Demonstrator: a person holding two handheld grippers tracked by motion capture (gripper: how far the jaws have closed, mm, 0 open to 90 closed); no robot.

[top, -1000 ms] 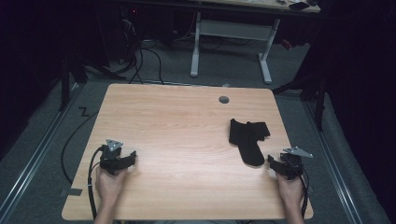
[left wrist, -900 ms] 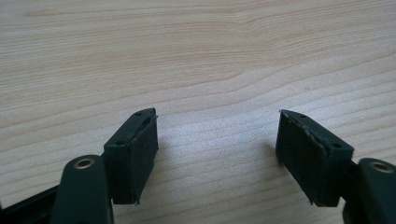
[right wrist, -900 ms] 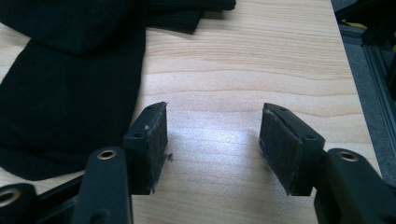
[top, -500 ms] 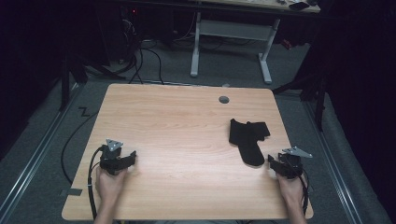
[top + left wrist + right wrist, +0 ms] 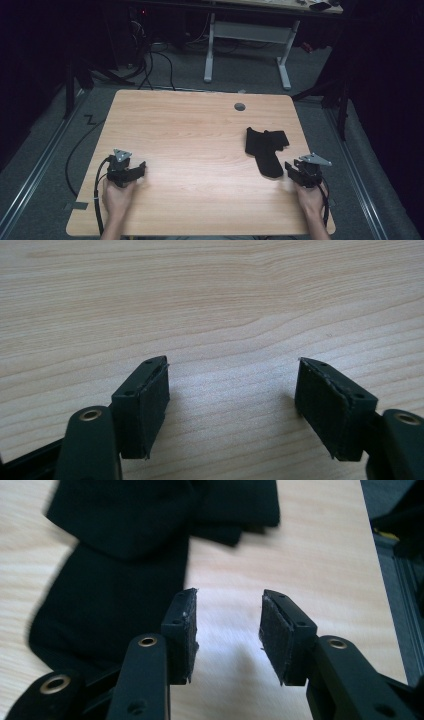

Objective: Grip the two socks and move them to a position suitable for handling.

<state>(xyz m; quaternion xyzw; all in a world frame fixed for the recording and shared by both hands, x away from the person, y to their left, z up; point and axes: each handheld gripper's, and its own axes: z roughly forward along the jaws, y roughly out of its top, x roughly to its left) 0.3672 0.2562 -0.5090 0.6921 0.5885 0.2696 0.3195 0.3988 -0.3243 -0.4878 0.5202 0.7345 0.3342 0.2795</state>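
The wooden table (image 5: 200, 150) takes up the middle of the high view, with rounded corners and grey floor (image 5: 45, 165) running along both its long sides. Most of its top is bare: the whole left half and the centre lie free of things, from the far edge down to the near edge where the person's forearms come in. A small round grommet hole (image 5: 240, 106) sits close to the far edge, right of centre.

The black cloth (image 5: 265, 150), folded and dark, lies on the right half of the table, well in from the right edge and about midway between far and near edges. Its near end narrows to a rounded tip just beside the right gripper (image 5: 296, 170). In the right gripper view the black cloth (image 5: 115, 575) spreads ahead and to the left of the jaws, partly behind the left jaw, with bare wood between the pads.

The right gripper (image 5: 227, 630) stands partly open, its jaws having just been closing, and nothing lies between them. It rests near the table's right near corner.

The left gripper (image 5: 134, 171) rests near the left near corner, with open wood ahead of it. In the left gripper view the left gripper (image 5: 232, 405) has its jaws spread wide over bare tabletop, holding nothing.
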